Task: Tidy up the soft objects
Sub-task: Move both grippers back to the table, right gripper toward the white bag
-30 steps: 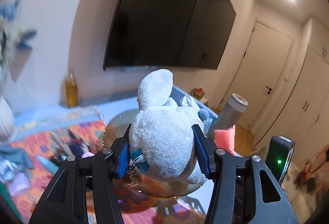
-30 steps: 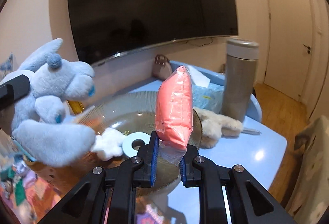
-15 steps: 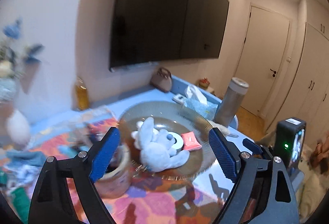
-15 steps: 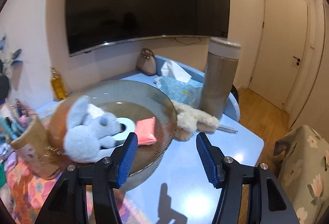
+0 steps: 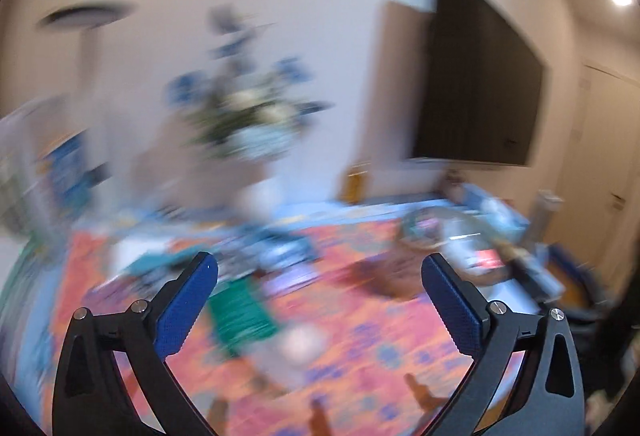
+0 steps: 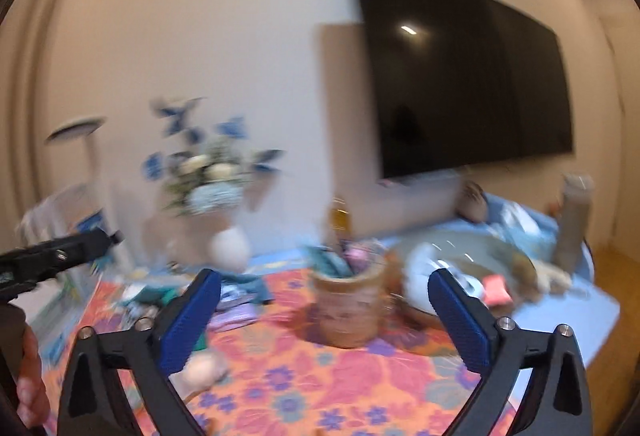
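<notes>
My left wrist camera looks along my blue-padded fingers (image 5: 188, 310), tilted down over the orange floral tablecloth (image 5: 360, 352), badly blurred. My right wrist camera faces likewise, a little nearer the wall-mounted black television (image 6: 468, 76). Both views share the blue-and-white flower bouquet (image 6: 208, 164) at centre left and the ribbed glass bowl (image 6: 480, 248) at right.

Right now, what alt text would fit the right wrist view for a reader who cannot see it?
Motion-blurred view past the open, empty right gripper, whose fingers have just been opening, over a floral tablecloth. Ahead stand a pen cup, a glass bowl holding a grey plush toy and pink packet, a flower vase and a wall television.
</notes>
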